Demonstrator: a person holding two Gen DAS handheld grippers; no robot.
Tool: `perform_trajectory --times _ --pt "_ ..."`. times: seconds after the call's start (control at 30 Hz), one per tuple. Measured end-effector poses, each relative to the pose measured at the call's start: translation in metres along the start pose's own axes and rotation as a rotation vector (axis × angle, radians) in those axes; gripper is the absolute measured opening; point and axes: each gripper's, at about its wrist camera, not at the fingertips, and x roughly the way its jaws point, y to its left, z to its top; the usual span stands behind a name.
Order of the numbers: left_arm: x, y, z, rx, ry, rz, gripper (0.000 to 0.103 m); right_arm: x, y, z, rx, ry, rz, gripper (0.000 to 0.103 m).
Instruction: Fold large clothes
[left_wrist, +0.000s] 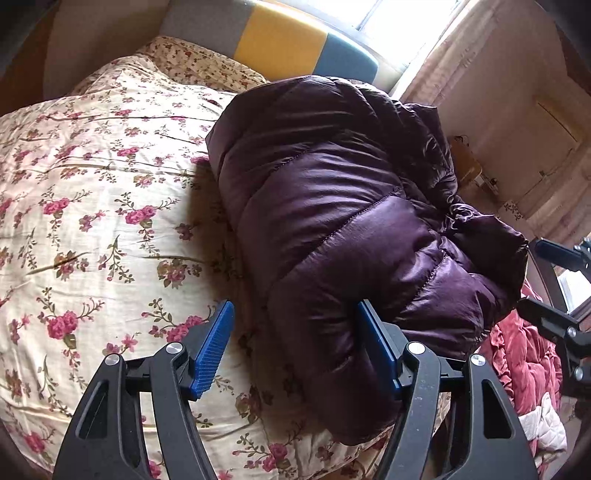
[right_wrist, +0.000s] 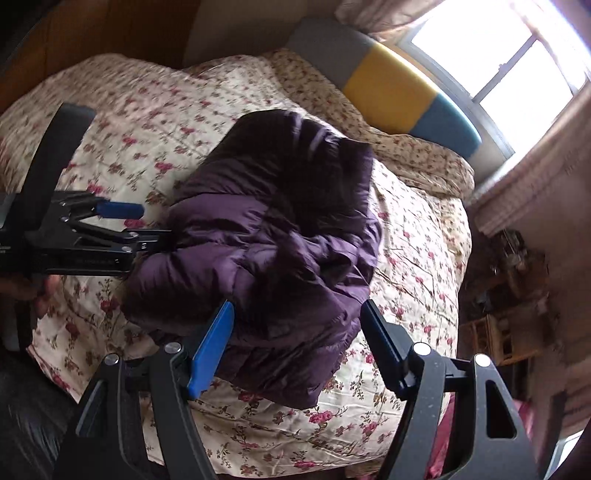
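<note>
A dark purple quilted puffer jacket (left_wrist: 332, 206) lies bundled and folded on the floral bedspread (left_wrist: 92, 206). My left gripper (left_wrist: 295, 317) is open at the jacket's near end, its right pad against the fabric and its left pad over the bedspread. In the right wrist view the jacket (right_wrist: 266, 240) lies mid-bed. My right gripper (right_wrist: 297, 317) is open just above its near edge, holding nothing. The left gripper (right_wrist: 147, 221) shows there at the jacket's left side. The right gripper's black frame (left_wrist: 554, 325) shows at the right edge of the left wrist view.
A grey, yellow and blue headboard (left_wrist: 280, 40) and a bright window (right_wrist: 498, 62) stand at the far end. A red blanket (left_wrist: 524, 369) lies beside the bed on the right. Wooden furniture (right_wrist: 502, 332) stands by the right wall.
</note>
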Motion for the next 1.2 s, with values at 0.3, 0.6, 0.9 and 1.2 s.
perform_trajectory --times 0.3,0.6,0.9,1.2 --pt "-0.006 0.006 -0.001 0.011 -0.014 -0.038 0.064 0.059 0.039 0.0 -0.253 0.134 -0.012 0.012" --pt "-0.016 0.011 0.014 -0.003 -0.067 -0.076 0.061 0.089 0.039 -0.039 -0.324 0.238 -0.031 0.004" --pt "0.032 -0.02 0.028 0.077 0.014 -0.074 0.056 0.129 0.022 -0.061 -0.253 0.26 0.012 0.004" --pt "0.063 -0.023 0.024 0.123 0.043 -0.043 0.056 0.153 0.005 -0.077 -0.21 0.206 0.008 0.004"
